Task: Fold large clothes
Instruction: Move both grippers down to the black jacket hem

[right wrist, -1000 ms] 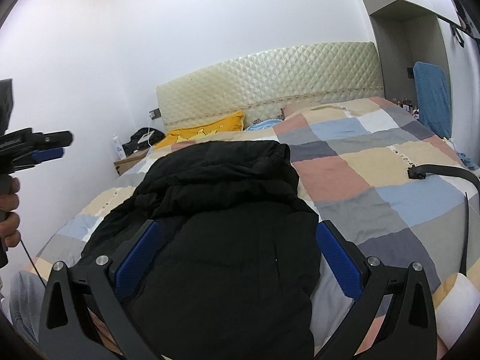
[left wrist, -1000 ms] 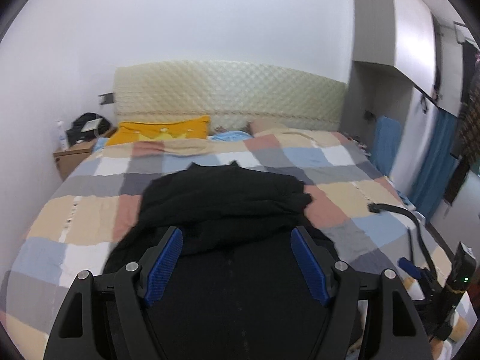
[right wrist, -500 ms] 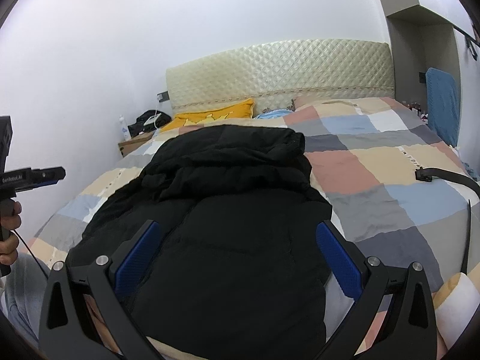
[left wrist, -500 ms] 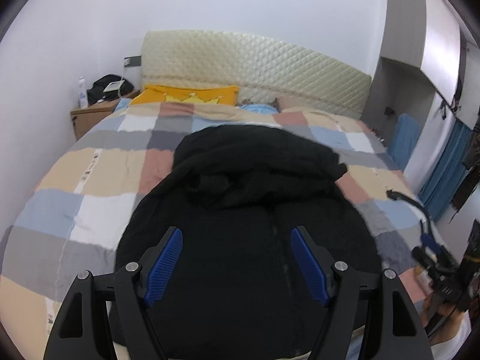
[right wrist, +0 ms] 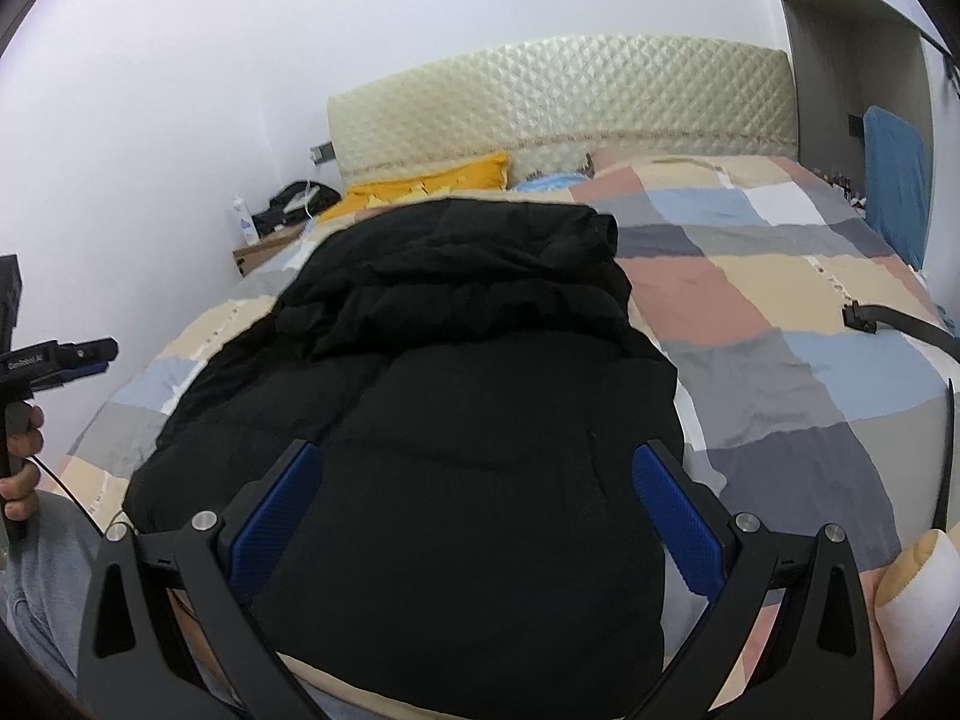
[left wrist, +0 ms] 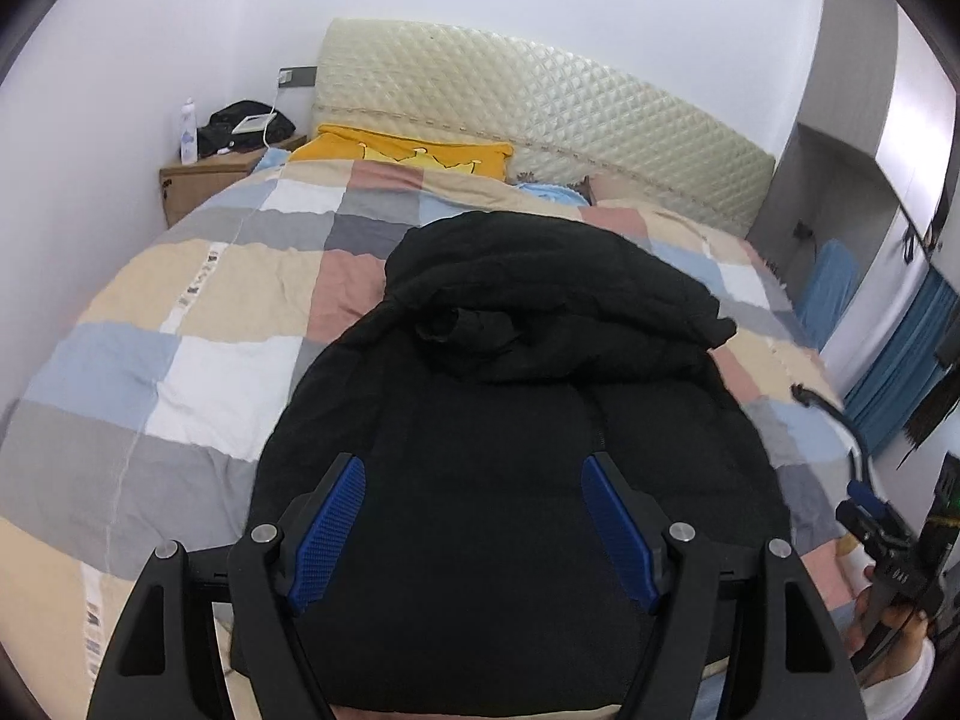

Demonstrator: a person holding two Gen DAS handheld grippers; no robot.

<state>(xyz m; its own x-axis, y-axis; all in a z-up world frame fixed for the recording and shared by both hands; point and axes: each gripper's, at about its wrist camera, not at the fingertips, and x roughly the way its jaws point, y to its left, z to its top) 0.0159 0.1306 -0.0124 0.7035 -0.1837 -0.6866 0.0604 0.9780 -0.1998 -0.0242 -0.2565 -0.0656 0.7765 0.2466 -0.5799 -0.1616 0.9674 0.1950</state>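
A black puffer jacket (left wrist: 522, 438) is lying spread across the checked bed quilt (left wrist: 198, 360), hem hanging nearest the person, as the left gripper (left wrist: 474, 522) and right gripper (right wrist: 480, 504) are hovering above it, fingers apart and empty, apparently lining up a fold.

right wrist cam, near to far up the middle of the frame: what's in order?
right tongs open, nothing held → black puffer jacket lying on the checked quilt → yellow pillow → quilted cream headboard → white wall.
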